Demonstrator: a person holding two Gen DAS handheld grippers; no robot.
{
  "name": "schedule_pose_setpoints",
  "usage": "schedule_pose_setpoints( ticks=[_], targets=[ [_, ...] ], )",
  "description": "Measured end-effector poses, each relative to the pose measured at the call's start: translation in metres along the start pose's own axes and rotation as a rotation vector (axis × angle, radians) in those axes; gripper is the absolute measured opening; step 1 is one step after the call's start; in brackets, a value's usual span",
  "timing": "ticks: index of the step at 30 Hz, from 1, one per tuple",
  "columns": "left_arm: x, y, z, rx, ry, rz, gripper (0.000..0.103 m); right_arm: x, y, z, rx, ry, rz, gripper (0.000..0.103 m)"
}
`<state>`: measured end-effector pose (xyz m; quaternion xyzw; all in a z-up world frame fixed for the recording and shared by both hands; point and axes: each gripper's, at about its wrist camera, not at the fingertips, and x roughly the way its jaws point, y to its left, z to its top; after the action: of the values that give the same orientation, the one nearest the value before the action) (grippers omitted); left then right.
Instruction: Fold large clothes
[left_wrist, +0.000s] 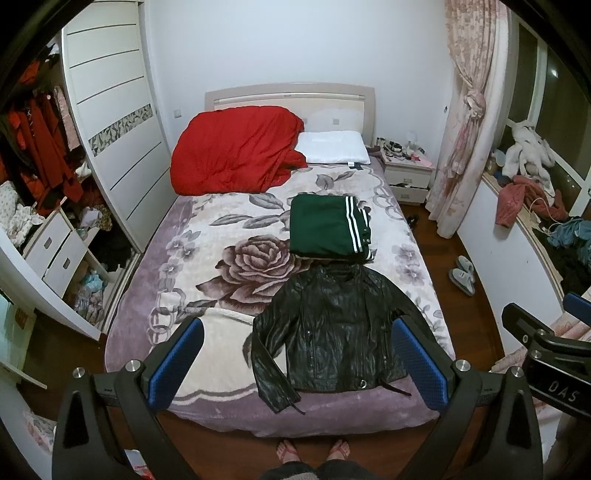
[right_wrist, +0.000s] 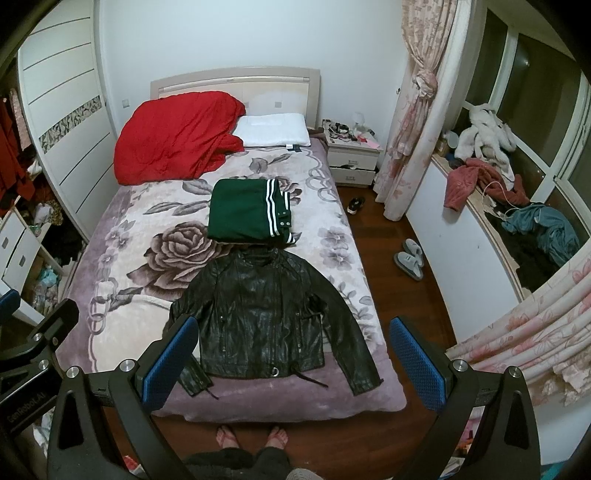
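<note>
Left wrist view: the black leather jacket (left_wrist: 332, 328) is laid flat, unfolded, at the foot of the bed (left_wrist: 147, 314), below a folded green garment (left_wrist: 325, 225). Left gripper (left_wrist: 295, 365) and right gripper (right_wrist: 295, 365) are held spread wide, empty.

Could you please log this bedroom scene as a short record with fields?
surface: bed with floral blanket
garment to fold: black leather jacket, spread flat, front up, sleeves out, near the foot of the bed
already folded: green garment with white stripes, just beyond the jacket's collar
head of bed: red quilt, white pillow
left gripper: open, holding nothing
right gripper: open, holding nothing
</note>
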<state>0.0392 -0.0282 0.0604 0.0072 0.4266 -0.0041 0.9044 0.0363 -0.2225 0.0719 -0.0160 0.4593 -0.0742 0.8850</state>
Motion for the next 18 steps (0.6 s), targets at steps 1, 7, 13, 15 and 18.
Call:
schedule_pose_setpoints(
  ticks=[1, 7, 13, 15, 18],
  targets=[
    [0.002, -0.002, 0.006, 0.001, 0.001, -0.001, 0.103, -0.001, 0.0, 0.001, -0.001, 0.001, 0.001, 0.103],
    [0.025, 0.001, 0.025, 0.01, -0.01, 0.007, 0.103, 0.008, -0.003, 0.014, 0.023, 0.032, 0.01, 0.103],
    [0.103, 0.018, 0.02, 0.044, -0.068, 0.09, 0.103, 0.096, -0.036, 0.023, 0.185, 0.172, 0.078, 0.103],
    [0.151, 0.018, 0.012, 0.061, -0.045, 0.091, 0.103, 0.153, -0.051, -0.001, 0.279, 0.241, 0.052, 0.103],
    [0.216, 0.012, -0.01, 0.088, 0.037, 0.13, 0.103, 0.228, -0.093, -0.035, 0.399, 0.323, -0.019, 0.095]
  ],
)
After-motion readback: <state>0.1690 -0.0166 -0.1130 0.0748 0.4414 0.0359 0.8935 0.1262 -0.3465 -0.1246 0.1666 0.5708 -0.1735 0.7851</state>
